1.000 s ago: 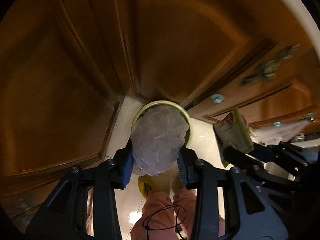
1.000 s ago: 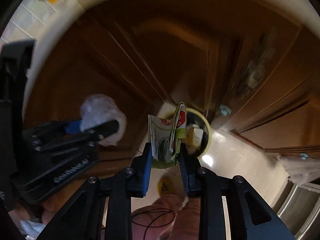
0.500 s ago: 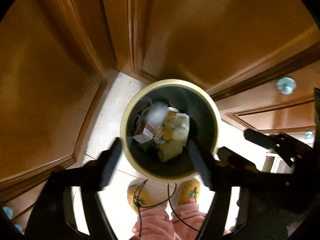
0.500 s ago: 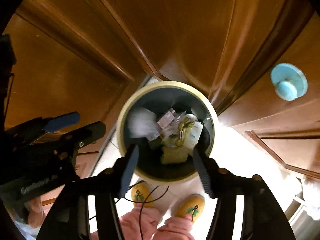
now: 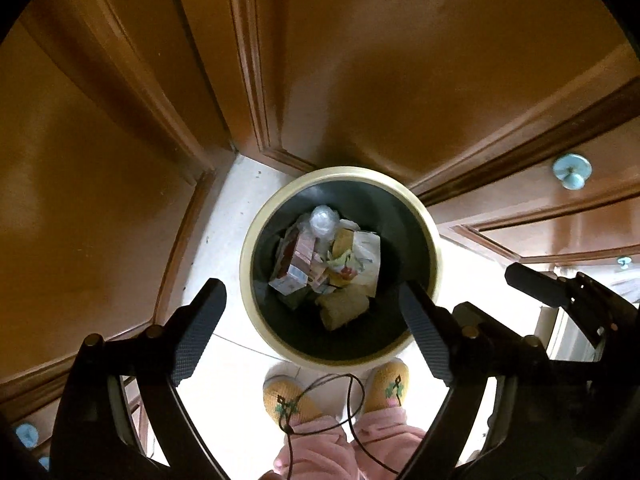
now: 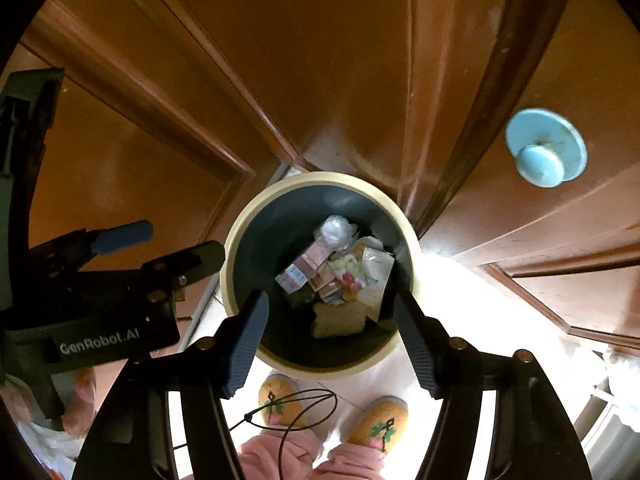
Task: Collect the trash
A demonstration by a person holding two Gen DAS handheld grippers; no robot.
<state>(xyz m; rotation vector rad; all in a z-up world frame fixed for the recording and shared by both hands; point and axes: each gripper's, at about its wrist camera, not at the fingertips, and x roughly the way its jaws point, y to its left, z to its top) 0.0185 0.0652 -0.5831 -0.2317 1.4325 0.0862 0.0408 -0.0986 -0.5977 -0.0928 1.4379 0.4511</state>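
A round bin with a cream rim [image 5: 256,240] [image 6: 234,236] stands on the floor below both grippers. Inside lie a crumpled clear plastic ball [image 5: 325,220] [image 6: 335,230], a colourful printed wrapper [image 5: 356,258] [image 6: 370,272], cartons and other trash. My left gripper [image 5: 312,316] is open and empty, held above the bin's near side. My right gripper [image 6: 330,320] is open and empty, also above the bin. The left gripper also shows in the right wrist view [image 6: 152,248], and the right gripper's body shows at the right of the left wrist view [image 5: 560,292].
Brown wooden cabinet doors [image 5: 360,60] with pale blue knobs [image 6: 546,148] surround the bin. The floor [image 5: 224,216] is pale tile. The person's yellow slippers [image 5: 288,400] [image 6: 378,416] and pink trousers stand just in front of the bin, with a thin dark cord hanging over them.
Both grippers opened over the bin. The plastic ball dropped from the left and the printed wrapper from the right; both now lie in the bin.
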